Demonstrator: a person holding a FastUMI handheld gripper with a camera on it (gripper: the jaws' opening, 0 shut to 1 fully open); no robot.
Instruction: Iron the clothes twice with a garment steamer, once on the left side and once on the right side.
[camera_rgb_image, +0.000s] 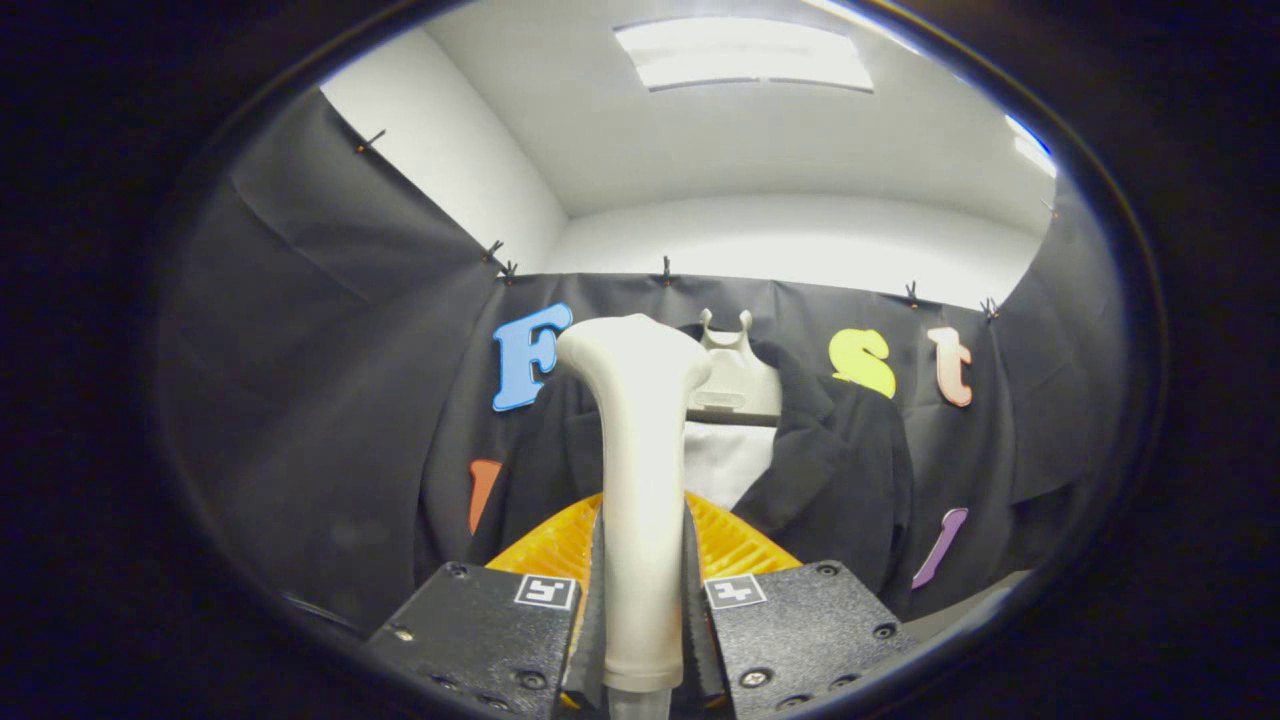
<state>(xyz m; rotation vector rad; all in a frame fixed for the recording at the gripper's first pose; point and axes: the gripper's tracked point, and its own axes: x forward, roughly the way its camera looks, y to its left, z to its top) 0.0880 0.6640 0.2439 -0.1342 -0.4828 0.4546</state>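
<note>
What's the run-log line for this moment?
gripper: shut on garment steamer | steamer: upright between fingers | black jacket: hanging beyond | steamer-jacket contact: cannot tell

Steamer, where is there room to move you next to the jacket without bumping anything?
Open air lies beside the black jacket, toward each booth wall. Straight ahead is crowded: the gripper is shut on the steamer, rising before the jacket and its hanger.
</note>
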